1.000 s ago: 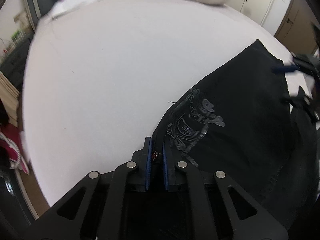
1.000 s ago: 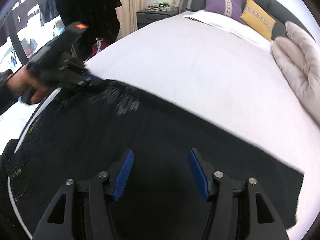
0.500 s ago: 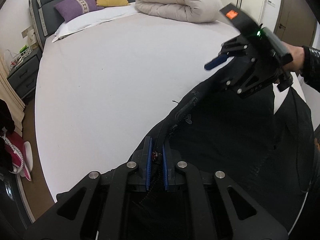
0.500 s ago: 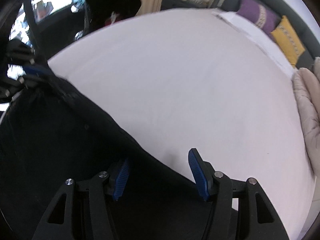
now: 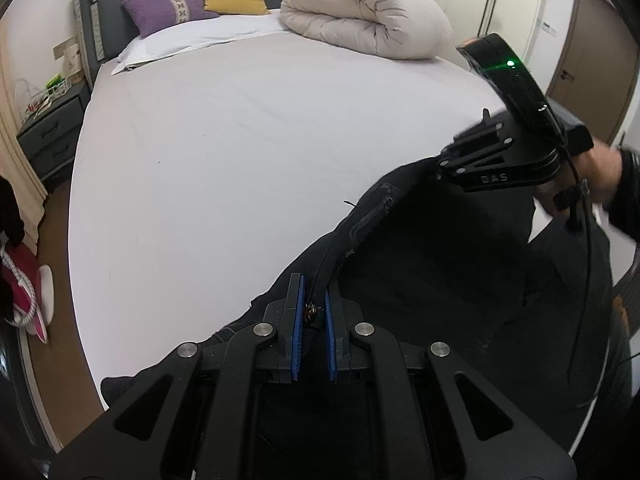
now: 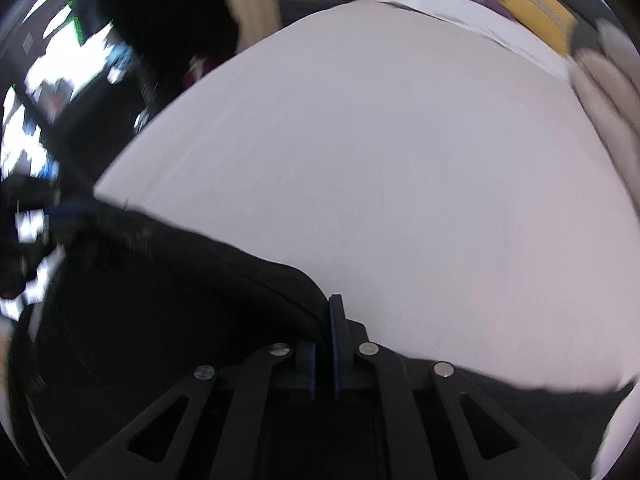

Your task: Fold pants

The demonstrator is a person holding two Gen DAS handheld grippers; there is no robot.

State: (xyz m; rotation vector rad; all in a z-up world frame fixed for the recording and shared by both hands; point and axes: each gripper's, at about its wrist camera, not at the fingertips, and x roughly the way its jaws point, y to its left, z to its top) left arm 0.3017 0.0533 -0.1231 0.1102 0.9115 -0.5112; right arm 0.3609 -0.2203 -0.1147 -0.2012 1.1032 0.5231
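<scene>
Pants (image 5: 432, 280) edge pinched by left tool (image 5: 313, 304), right tool (image 6: 325, 340) just closed on same edge, white bed (image 5: 240, 152) wide open beyond

Left gripper (image 5: 313, 304) pitched down, blue pads clamped tight on the pants (image 5: 420, 280) edge near the bed (image 5: 240, 140) foot edge. Right gripper (image 6: 325, 344) steeper, jaws just snapped closed, pads pinching black fabric. From the left wrist view, the right hand (image 5: 592, 172) grips its handle, dark sleeve showing.
</scene>
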